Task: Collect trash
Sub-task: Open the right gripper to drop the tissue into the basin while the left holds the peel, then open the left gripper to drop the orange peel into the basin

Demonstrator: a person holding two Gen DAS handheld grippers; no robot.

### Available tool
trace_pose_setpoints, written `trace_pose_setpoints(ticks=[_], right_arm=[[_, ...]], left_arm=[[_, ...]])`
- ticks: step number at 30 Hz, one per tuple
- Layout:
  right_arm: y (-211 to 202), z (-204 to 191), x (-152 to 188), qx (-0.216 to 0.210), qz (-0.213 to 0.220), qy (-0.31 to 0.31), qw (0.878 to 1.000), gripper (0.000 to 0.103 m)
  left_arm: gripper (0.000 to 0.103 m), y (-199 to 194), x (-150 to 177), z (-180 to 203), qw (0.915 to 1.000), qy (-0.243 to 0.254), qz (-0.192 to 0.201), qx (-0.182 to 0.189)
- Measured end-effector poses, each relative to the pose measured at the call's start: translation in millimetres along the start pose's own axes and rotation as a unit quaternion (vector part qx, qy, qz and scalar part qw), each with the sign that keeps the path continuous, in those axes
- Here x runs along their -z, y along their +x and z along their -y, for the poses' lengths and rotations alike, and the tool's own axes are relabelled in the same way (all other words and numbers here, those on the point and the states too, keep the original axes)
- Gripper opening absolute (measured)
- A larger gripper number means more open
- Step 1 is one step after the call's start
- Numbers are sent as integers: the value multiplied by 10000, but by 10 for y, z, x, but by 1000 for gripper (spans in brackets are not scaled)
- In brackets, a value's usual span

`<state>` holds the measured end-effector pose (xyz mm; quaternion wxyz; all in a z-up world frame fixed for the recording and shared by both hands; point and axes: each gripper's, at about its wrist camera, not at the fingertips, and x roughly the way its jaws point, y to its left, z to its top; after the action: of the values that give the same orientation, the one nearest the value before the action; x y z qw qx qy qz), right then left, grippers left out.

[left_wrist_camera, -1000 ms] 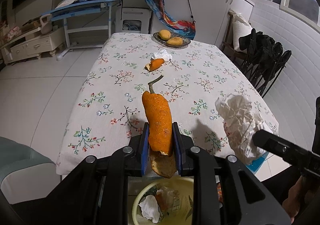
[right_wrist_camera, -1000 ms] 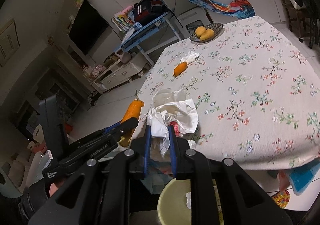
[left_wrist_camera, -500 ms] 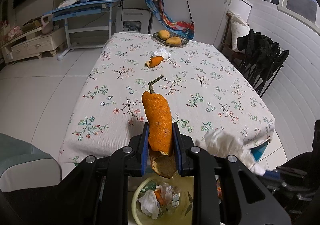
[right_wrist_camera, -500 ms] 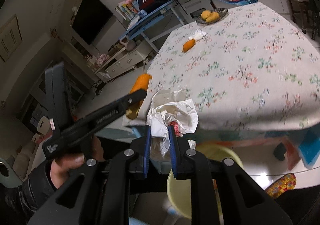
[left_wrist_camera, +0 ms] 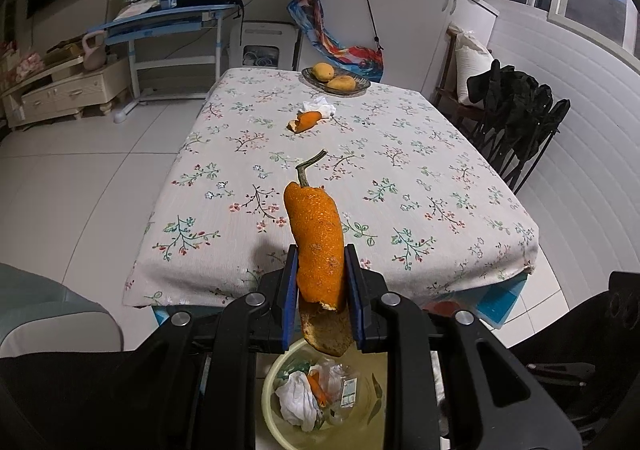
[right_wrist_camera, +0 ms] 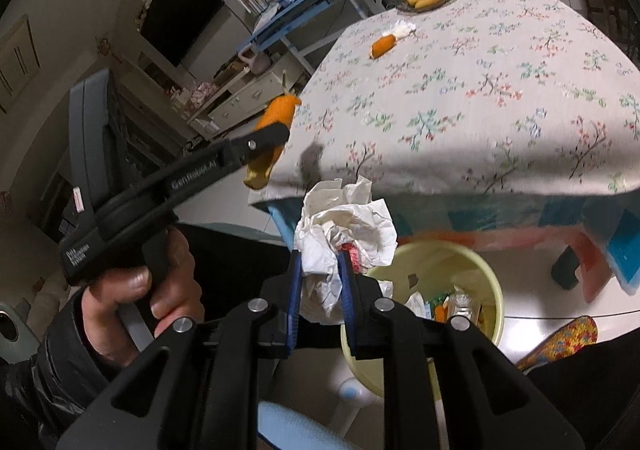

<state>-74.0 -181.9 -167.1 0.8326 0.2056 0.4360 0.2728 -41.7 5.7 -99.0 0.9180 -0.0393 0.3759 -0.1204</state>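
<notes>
My left gripper (left_wrist_camera: 322, 250) is shut on a long orange peel (left_wrist_camera: 316, 234) with a green stem, held upright off the table's near edge and above a yellow bin (left_wrist_camera: 272, 382) holding tissue and scraps. The right gripper (right_wrist_camera: 320, 254) has a crumpled white tissue (right_wrist_camera: 348, 218) pressed between its pads beside the bin's rim (right_wrist_camera: 492, 290); its jaws are opening slightly. In the right wrist view a hand holds the left gripper (right_wrist_camera: 276, 134) with the peel (right_wrist_camera: 278, 110) at left. Another peel piece (left_wrist_camera: 308, 119) and a small tissue (left_wrist_camera: 320, 105) lie on the table.
The table (left_wrist_camera: 400, 170) has a floral cloth, with a plate of yellow fruit (left_wrist_camera: 336, 78) at its far end. Chairs draped with dark clothes (left_wrist_camera: 516, 106) stand to the right. A blue desk (left_wrist_camera: 168, 18) and a low cabinet stand at back left.
Both grippers have drawn back from the table edge toward the bin. The right one has sunk and tilted down over it, and its tissue has left the left wrist view.
</notes>
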Motion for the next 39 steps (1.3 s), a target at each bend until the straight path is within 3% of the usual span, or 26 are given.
trace_pose_setpoints(ticks=[13,19,21,31,39], right_arm=[[137,-13,124,103,-358,-45,9993,22],[164,15,159,260,-429,-11,9987,32],[144,34,156,301,-396,27,9988,38],[108,57,138,383,-301,121,9987,43],[-80,106,86,544,205,250,9980,45]], left_arm=[[21,-14,18,19,10000,22,12,6],[21,-47,49,58,10000,91,7,12],[21,-55,63,60,9999,109,1,17],[21,-53,136,138,9997,231,-31,66],[21,-54,236,224,9988,455,-124,145]])
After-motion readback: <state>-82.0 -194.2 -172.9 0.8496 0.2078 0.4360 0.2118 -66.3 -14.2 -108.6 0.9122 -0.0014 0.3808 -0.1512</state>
